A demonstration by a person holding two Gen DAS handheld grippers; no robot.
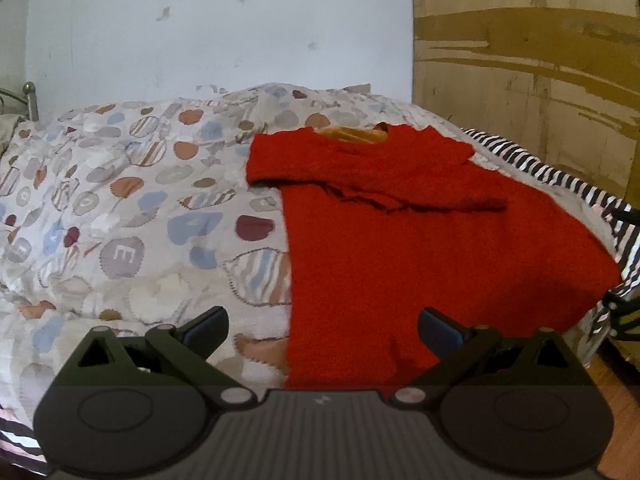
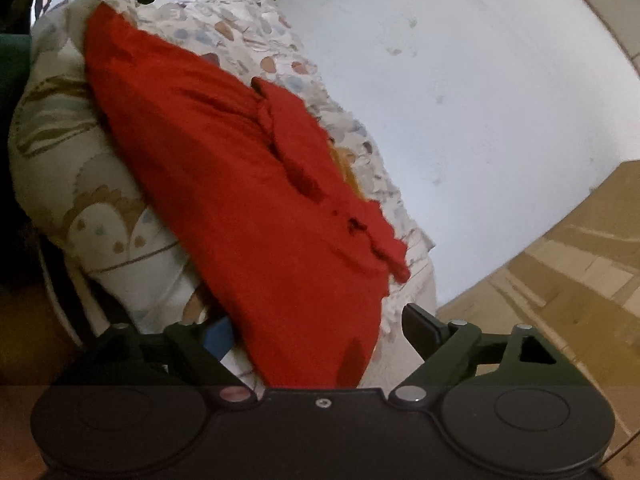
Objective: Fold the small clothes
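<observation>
The left gripper (image 1: pixel 323 326) sits nearest the lens, its jaws spread wide with nothing pressed between them; the near hem of the red sweater (image 1: pixel 420 240) lies just ahead of and partly between the fingers, untouched as far as the view shows. The right gripper (image 2: pixel 318 326) also has its jaws wide, straddling a lower corner of the same sweater without the pads closing on it. Outward from there, the sweater lies spread on the patterned duvet (image 1: pixel 120 208) of a bed, near the right edge. Both sleeves (image 1: pixel 380 192) are already folded inward across the chest, meeting near the middle, and an orange lining shows at the collar (image 1: pixel 354 135). By my reading, the sleeve folds are done; the body remains full length, so folding hem to collar is still left
</observation>
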